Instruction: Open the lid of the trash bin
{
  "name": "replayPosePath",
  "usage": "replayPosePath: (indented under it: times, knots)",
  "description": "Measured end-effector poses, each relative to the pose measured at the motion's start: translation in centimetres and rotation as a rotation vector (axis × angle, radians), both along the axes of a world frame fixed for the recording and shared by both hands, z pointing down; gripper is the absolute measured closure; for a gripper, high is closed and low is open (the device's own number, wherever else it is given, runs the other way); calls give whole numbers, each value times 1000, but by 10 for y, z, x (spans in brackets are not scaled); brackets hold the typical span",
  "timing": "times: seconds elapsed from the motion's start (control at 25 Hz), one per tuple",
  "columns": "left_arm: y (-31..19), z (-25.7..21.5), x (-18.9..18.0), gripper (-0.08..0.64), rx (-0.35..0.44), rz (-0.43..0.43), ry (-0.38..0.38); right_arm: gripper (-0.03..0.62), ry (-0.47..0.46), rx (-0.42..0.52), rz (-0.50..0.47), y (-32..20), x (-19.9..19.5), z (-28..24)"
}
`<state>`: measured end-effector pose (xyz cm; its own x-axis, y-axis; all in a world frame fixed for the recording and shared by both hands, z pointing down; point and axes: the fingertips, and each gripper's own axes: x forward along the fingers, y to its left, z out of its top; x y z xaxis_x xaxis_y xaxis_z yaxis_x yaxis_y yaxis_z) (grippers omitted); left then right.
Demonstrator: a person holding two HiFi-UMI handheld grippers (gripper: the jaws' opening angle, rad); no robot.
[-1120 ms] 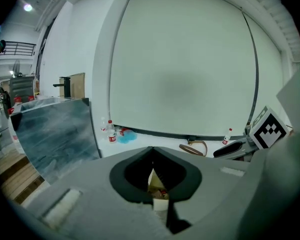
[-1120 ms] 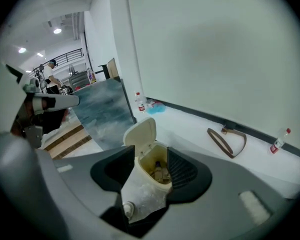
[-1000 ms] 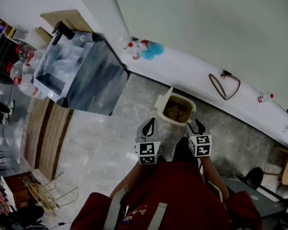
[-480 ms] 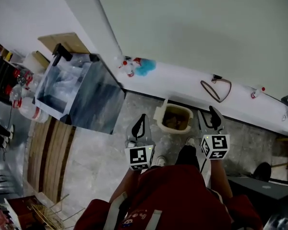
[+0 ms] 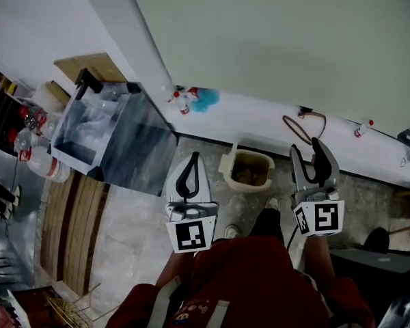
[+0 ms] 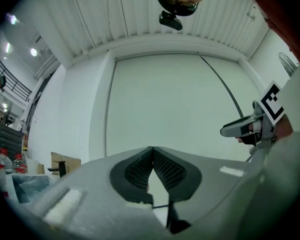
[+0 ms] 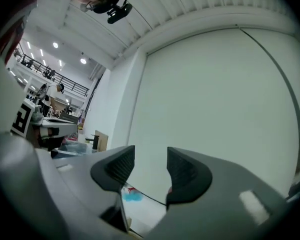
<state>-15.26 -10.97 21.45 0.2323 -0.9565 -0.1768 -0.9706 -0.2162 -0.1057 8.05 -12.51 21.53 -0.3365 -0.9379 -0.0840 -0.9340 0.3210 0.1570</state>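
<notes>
In the head view a small beige trash bin [image 5: 249, 169] stands on the stone floor against a white ledge. Its top is open, with brownish contents showing and its lid tipped up at the left rim. My left gripper [image 5: 192, 162] is held high to the bin's left, jaws shut with nothing between them. My right gripper [image 5: 313, 149] is held up on the bin's right, jaws apart and empty. Both gripper views point at the pale wall. The left gripper [image 6: 152, 150] shows its pads meeting, the right gripper [image 7: 151, 163] shows a gap. The bin appears in neither gripper view.
A large grey bin with clear plastic inside [image 5: 116, 135] stands to the left, and wooden planks [image 5: 68, 203] lie on the floor beside it. The white ledge [image 5: 260, 125] carries a blue object [image 5: 204, 101], a looped cable [image 5: 304, 121] and small bottles. The person's feet are just below the trash bin.
Both grippers have risen toward the head camera and spread apart, away from the bin. The right jaws now show a wider gap. The bin's top stays open.
</notes>
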Motion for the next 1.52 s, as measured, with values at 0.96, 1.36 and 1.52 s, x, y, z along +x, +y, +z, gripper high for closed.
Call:
replayPosePath:
  times: [0.96,1.36,1.52]
  knots:
    - [13,-12,-3,555,33,-3,-19,592,26,30,-16,18,-11,-8]
    - [14,-10,-6,555,29,-5,-3,592,34,31,-17,16,-15,-9]
    - [14,-8,-8,555,18,-10,-5,592,34,26,-14,16,-14,-7]
